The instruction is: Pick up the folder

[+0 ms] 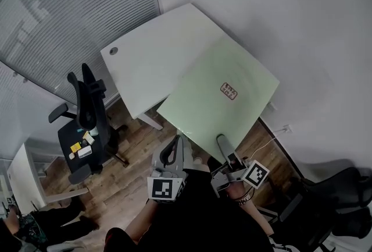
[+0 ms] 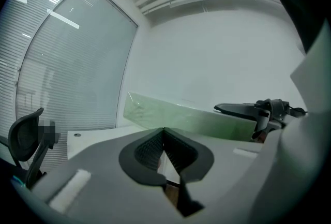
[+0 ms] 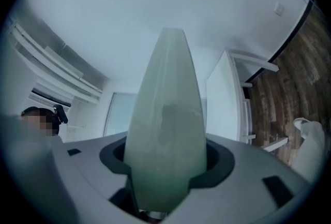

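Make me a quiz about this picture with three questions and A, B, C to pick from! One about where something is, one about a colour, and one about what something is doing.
1. Where is the little red label?
A on a cup
B on the folder
C on a ball

2. What colour is the folder?
A pale green
B blue
C black

3. What is the right hand-held gripper doing?
A open and empty
B gripping a pen
C shut on the folder

Answers:
1 B, the label sits on the folder's top face.
2 A, it looks pale green in every view.
3 C, the right gripper view shows the folder clamped between its jaws.
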A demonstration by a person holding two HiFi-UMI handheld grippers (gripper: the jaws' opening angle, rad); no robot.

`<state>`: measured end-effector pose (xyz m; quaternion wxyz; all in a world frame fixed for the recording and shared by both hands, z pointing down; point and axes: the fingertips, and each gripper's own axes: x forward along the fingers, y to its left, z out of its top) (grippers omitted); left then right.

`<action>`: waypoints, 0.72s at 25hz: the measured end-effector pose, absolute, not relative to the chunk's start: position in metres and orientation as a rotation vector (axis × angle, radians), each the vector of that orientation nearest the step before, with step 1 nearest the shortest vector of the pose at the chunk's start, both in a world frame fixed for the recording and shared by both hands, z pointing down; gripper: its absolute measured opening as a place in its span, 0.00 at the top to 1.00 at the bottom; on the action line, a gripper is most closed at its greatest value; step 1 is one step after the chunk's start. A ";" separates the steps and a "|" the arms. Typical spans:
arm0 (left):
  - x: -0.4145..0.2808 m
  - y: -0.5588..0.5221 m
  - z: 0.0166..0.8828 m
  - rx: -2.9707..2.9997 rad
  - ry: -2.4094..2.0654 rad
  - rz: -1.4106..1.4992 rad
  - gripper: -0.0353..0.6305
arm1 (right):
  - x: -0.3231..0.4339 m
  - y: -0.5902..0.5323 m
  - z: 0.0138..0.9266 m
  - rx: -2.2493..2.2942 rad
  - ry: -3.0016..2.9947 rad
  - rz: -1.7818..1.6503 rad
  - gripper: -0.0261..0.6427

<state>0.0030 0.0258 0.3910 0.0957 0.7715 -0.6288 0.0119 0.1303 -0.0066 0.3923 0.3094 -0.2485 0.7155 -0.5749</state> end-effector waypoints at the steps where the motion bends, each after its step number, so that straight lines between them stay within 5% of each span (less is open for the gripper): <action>1: 0.003 0.027 0.392 2.285 -1.865 0.040 0.94 | 0.130 -0.005 0.394 -0.653 1.888 -1.523 0.55; 18: 0.028 0.033 0.382 2.373 -1.812 0.073 0.94 | 0.149 0.010 0.393 -0.647 1.816 -1.502 0.55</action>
